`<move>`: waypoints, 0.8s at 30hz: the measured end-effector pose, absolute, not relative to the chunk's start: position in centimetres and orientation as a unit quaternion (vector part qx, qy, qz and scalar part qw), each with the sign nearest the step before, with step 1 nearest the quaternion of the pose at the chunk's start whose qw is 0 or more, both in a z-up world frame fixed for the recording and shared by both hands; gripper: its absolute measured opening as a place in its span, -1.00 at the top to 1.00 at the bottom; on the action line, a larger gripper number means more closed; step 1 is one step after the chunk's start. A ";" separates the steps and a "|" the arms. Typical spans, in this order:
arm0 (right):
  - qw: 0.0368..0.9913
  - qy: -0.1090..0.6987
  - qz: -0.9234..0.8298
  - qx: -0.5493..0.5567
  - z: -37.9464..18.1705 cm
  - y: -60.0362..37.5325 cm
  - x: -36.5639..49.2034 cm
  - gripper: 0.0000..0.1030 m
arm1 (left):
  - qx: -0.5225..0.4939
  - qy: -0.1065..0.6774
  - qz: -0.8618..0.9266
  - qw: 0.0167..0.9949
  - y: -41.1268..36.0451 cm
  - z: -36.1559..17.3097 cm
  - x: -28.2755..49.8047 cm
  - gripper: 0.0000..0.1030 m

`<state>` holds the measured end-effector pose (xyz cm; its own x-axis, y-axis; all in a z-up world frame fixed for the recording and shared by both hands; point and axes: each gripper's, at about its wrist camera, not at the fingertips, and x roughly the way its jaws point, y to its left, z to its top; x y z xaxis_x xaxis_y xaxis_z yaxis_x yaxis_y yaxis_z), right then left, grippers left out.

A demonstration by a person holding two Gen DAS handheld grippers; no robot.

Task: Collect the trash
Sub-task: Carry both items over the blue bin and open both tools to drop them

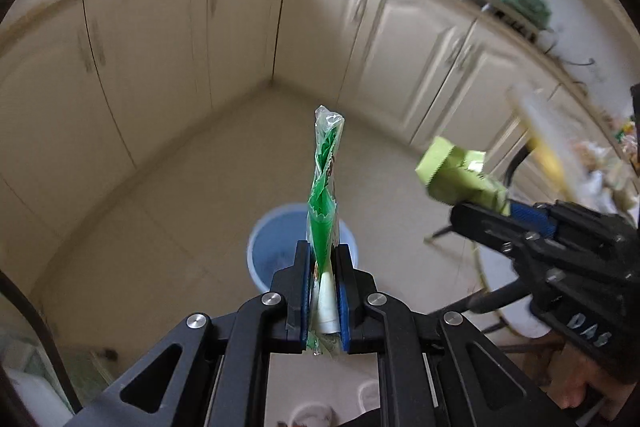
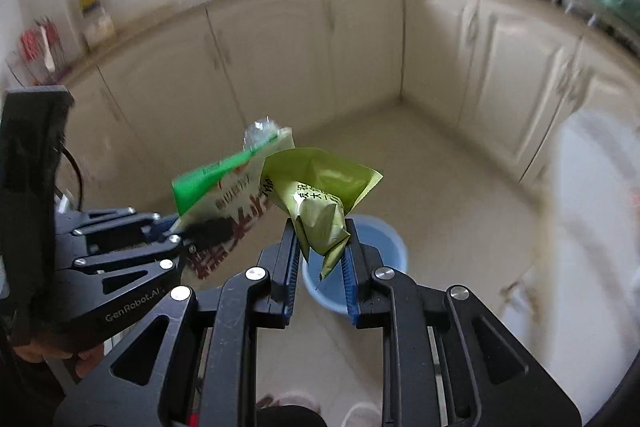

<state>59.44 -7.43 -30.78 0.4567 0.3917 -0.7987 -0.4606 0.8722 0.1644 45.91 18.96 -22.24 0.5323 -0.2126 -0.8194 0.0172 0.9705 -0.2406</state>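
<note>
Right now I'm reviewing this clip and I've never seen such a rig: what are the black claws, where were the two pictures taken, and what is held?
The claws are hand-held two-finger grippers, one in each of a person's hands, each carrying a camera that looks along its fingers. One picture comes from each gripper.

The left gripper is shut on a green and white wrapper. The right gripper is shut on a crumpled olive-green packet. A blue bucket stands on the tiled kitchen floor beneath both, with cream cabinets beyond.

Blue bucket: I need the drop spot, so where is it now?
The bucket stands on the kitchen floor, low and central in both wrist views, just beyond the left tongs and the right tongs, short of the cabinet corner.
</note>
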 end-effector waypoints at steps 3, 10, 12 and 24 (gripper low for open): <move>0.830 0.503 0.237 -0.048 -36.4 -6.2 62.2 0.63 | -0.112 0.530 -0.068 0.838 18.6 -27.4 49.4 0.85; 0.762 0.612 0.211 0.002 -50.5 -6.9 69.1 0.63 | -0.115 0.621 -0.072 0.772 16.5 -37.9 57.8 0.85; 0.754 0.624 0.205 -0.001 -52.9 -6.8 70.7 0.62 | -0.118 0.637 -0.070 0.759 16.1 -40.2 60.5 0.84; 0.731 0.653 0.193 0.052 -60.4 -9.5 75.1 0.17 | -0.149 0.649 -0.019 0.746 19.2 -44.4 69.1 0.12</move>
